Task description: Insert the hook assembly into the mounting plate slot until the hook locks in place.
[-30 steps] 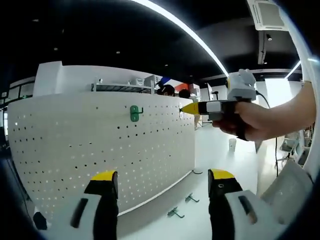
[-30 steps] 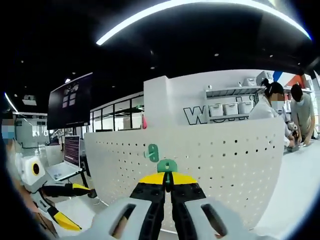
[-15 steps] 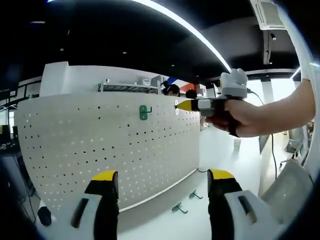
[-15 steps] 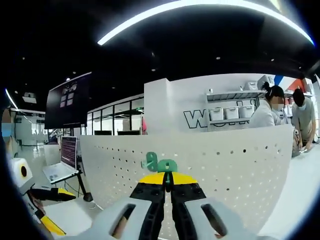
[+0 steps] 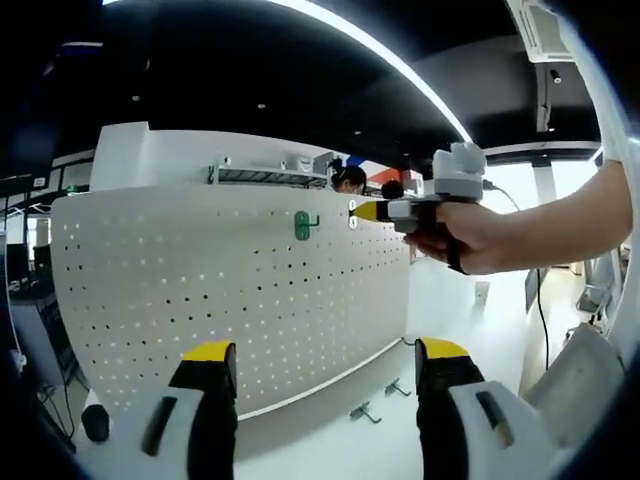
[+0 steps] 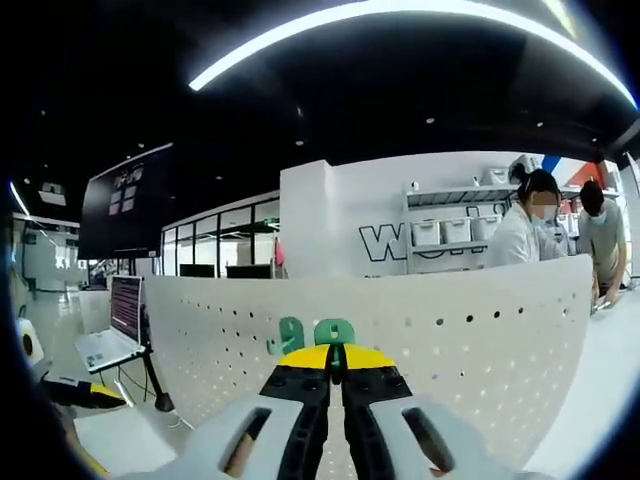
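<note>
- White pegboard mounting plate (image 5: 250,300): upright, dotted with rows of small holes.
- Green hook (image 5: 303,225): already hung near the plate's top edge.
- Second green hook (image 6: 334,332): pinched at the right gripper's tips, just beside the hung one, against the plate's upper rows.

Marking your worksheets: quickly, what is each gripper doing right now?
Left gripper: open, holding nothing.
Right gripper: shut on a green hook, near the white pegboard.

Right tongs (image 5: 352,210) reach the pegboard (image 5: 230,290) beside a mounted green hook (image 5: 303,225).
</note>
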Demonstrator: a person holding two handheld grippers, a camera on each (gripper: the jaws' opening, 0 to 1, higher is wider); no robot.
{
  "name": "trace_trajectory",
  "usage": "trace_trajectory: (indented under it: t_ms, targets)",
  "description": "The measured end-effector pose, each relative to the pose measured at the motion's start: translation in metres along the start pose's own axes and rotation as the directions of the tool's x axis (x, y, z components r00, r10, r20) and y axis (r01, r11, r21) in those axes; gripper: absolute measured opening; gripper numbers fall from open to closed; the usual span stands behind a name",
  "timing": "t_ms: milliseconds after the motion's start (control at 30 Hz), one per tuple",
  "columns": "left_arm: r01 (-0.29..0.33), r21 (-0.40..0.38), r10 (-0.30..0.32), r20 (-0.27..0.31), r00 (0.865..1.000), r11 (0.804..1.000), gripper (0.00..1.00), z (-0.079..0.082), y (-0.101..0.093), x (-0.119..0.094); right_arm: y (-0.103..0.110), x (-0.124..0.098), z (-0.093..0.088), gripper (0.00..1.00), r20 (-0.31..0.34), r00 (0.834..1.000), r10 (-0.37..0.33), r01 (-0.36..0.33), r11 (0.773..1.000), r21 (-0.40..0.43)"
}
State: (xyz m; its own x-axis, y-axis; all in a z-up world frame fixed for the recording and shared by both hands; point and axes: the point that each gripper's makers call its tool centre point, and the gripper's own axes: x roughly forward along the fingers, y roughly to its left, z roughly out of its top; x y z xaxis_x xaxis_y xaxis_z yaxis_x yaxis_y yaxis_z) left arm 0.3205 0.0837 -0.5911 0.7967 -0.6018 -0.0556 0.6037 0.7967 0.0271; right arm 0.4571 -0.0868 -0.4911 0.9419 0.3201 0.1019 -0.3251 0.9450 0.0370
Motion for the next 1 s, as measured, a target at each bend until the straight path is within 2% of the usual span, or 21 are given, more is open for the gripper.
trace_trajectory:
  t_ms: [633,1000]
  targets:
    - [-0.017,-0.014,0.017,-0.009,1.000,1.000,0.75,-0.004,0.006,-0.009,-0.003,0.027,-0.004,0.01,-0.003,1.000,-0.031,0.031,0.999,-0.011]
    - [-0.015,-0.003,0.015,-0.021,1.000,1.000,0.73,-0.006,0.004,-0.011,-0.003,0.031,-0.009,0.01,-0.007,0.999,-0.035,0.035,0.999,-0.008]
